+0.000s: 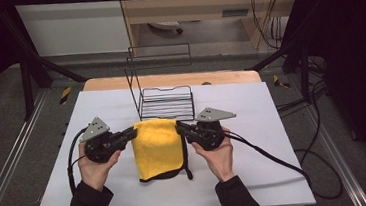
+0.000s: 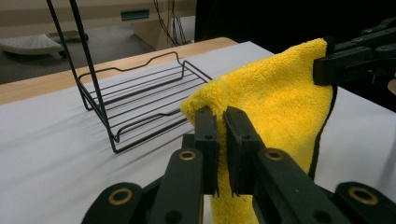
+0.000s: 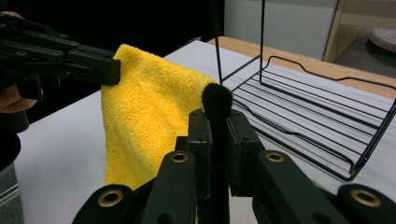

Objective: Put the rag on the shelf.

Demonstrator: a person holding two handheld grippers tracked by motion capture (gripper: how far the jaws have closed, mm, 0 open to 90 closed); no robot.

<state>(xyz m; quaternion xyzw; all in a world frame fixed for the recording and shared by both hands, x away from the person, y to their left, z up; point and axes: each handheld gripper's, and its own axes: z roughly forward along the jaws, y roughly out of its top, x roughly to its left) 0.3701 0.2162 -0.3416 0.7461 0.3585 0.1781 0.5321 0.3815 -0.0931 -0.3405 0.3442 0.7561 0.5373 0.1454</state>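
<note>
Yellow fleecy microfibre cloth with black edge binding (image 1: pixel 158 148) is held up by its 2 far corners; its lower part hangs down to the white table cover (image 1: pixel 257 176), near edge apparently resting there. It sits just in front of the black wire rack (image 1: pixel 167 103), apart from it.

Left gripper (image 1: pixel 132 133) is clenched on the left corner: in the left gripper view the jaws are closed tight with yellow pile (image 2: pixel 261 107) pinched between them. Right gripper (image 1: pixel 179 128) is clenched on the right corner: in the right gripper view the black binding (image 3: pixel 217 100) is trapped between the jaws.

Step in hand is judged to be a lift and spread of the cloth, likely for a fold or for draping on the rack.

How it is done well:
- Both grips are kept fully closed; each bite is shallow, right at the corner, so any slack risks a slip.
- Top edge is kept level and lightly taut between the 2 grippers; overstretch is avoided, since fleece pulls out of a narrow pinch.
- Both hands are moved together, at the same height and rate.
- Hanging edge is cleared of the table before any move toward the rack, and the rack's upright wires (image 2: pixel 86 70) are given room so the binding isn't snagged.
</note>
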